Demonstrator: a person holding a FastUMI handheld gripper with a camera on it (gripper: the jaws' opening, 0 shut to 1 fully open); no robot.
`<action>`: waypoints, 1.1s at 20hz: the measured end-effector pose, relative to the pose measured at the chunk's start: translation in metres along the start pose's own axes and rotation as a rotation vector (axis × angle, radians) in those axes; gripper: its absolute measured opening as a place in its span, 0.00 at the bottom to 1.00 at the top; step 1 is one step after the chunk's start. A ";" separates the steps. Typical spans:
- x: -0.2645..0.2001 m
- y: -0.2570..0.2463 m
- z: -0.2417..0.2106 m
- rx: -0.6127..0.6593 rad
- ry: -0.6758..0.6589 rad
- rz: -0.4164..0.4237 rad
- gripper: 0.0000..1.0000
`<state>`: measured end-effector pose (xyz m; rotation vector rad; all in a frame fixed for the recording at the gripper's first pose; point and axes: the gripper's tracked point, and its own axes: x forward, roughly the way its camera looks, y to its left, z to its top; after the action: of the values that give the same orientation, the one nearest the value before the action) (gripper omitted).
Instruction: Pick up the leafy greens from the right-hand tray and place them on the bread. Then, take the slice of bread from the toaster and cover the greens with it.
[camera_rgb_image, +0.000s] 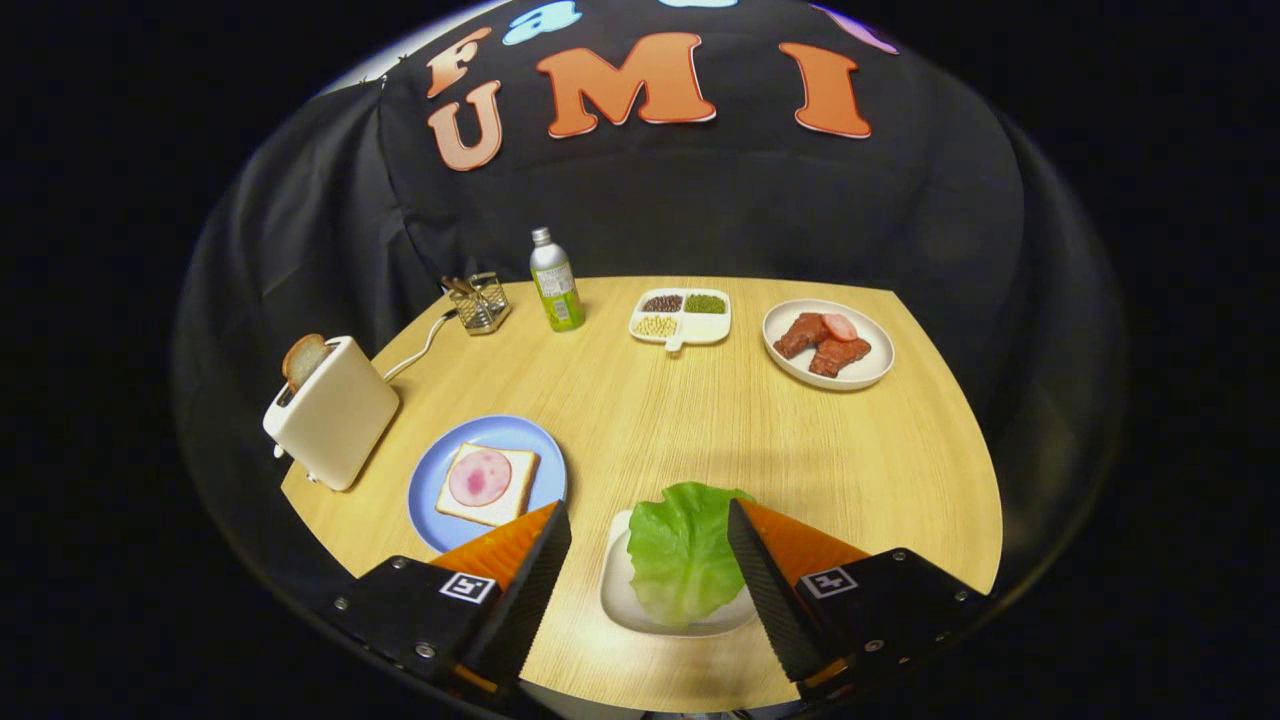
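**Soft leaf waits between the open claw**

The claw (648, 560) is wide open and holds nothing. Its two fingers stand well apart, one on each side of the leafy greens (682, 552). The greens are one big leaf lying in a small white tray (618, 598) on the tabletop (700, 420), right between the fingers.

The leaf looks very light and soft. It will likely bend and flop when it is lifted. It is thin, so a hard squeeze could tear it or crush it. It looks a bit smooth too, so it might slip. A good spot to pinch is probably the thick middle part of the leaf, where it humps up off the tray.

Just past the left finger sits a blue plate (430, 490) with the bread (488, 484) on it. A round pink slice of meat (480, 477) lies on the bread. The leaf goes there.

Farther left stands the toaster (335, 412) with a slice of bread (303, 358) sticking up out of it. That slice looks stiff and dry, and easy to grab by its top edge.

At the far side are a plate of meat (828, 344), a dish of beans (680, 316) and a bottle (555, 280).
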<state>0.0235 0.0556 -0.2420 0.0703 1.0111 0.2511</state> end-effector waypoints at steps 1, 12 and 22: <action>0.006 0.000 -0.006 0.002 0.030 0.000 0.95; 0.060 -0.029 -0.063 0.022 0.274 -0.083 0.95; 0.088 -0.034 -0.086 -0.014 0.362 -0.144 0.92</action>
<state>0.0014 0.0386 -0.3665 -0.0634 1.3678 0.1414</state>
